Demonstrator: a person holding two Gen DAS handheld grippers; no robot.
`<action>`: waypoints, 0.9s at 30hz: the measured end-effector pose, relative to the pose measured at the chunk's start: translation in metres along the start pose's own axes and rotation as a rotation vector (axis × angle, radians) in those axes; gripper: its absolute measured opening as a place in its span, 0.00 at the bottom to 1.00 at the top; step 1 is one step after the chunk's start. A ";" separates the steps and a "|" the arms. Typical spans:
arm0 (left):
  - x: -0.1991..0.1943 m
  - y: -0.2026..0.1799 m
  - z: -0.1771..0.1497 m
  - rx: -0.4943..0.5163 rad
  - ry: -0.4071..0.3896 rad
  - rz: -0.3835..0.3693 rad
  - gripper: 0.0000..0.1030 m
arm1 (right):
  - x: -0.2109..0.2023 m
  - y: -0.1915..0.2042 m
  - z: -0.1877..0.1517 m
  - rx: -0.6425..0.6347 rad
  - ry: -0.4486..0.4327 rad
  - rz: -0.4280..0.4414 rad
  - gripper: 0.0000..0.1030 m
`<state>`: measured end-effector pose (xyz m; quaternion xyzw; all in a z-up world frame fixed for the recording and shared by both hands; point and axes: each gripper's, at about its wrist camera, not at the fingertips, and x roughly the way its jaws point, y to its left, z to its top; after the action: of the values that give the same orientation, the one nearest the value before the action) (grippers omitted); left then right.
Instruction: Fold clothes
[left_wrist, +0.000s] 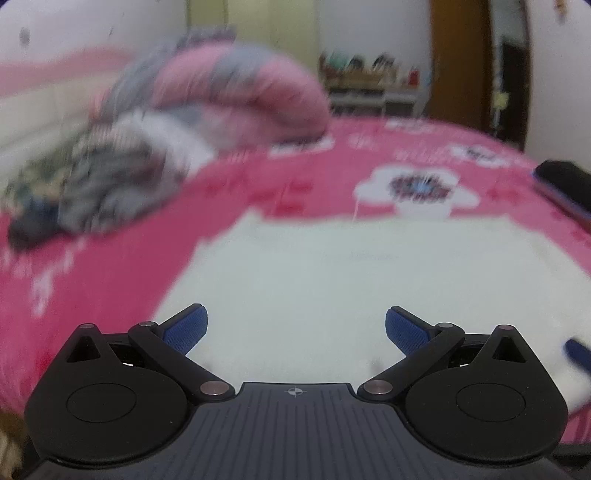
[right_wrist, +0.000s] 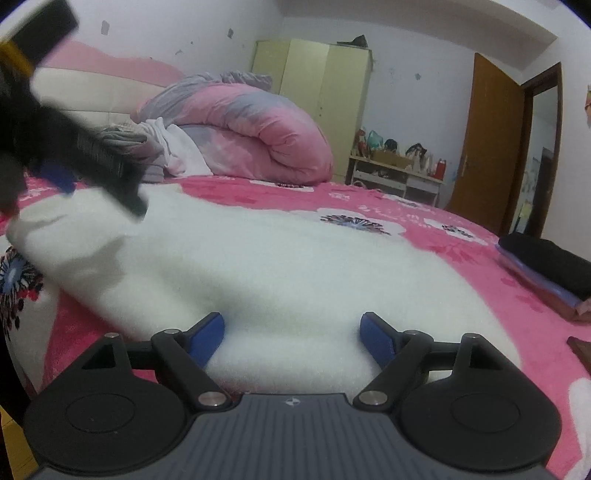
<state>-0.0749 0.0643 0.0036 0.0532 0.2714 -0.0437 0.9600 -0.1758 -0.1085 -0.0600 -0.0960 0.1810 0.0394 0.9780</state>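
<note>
- While lying spread on the pink bedspread (right_wrist: 280, 195), the white garment (right_wrist: 280, 258) is filling both views' centres.
- Left gripper (left_wrist: 295, 332) and right gripper (right_wrist: 291, 336) are hovering spread at 6 o'clock, pinching nothing, seemingly ready for its near edge.

Pretty blurry shot. The left tool (left_wrist: 296, 328) has its blue fingers (left_wrist: 186, 329) spread wide with nothing between them, hovering over a white fuzzy garment (left_wrist: 369, 280) lying flat on the pink bed (left_wrist: 92, 273). Ahead to its left there's a clothes pile (left_wrist: 96, 188), with a rolled pink-grey quilt (left_wrist: 236, 88) behind.
</note>
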 end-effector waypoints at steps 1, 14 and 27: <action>0.004 -0.005 0.001 0.017 0.000 0.003 1.00 | 0.000 0.000 -0.001 0.000 -0.002 -0.001 0.81; 0.056 -0.013 -0.013 0.003 0.123 -0.020 1.00 | -0.011 -0.036 0.064 0.145 -0.047 0.002 0.82; 0.054 -0.014 -0.012 0.009 0.130 -0.017 1.00 | 0.028 -0.056 0.059 0.221 0.084 -0.027 0.86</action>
<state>-0.0368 0.0486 -0.0357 0.0580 0.3334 -0.0498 0.9397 -0.1227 -0.1504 -0.0068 0.0083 0.2239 0.0019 0.9746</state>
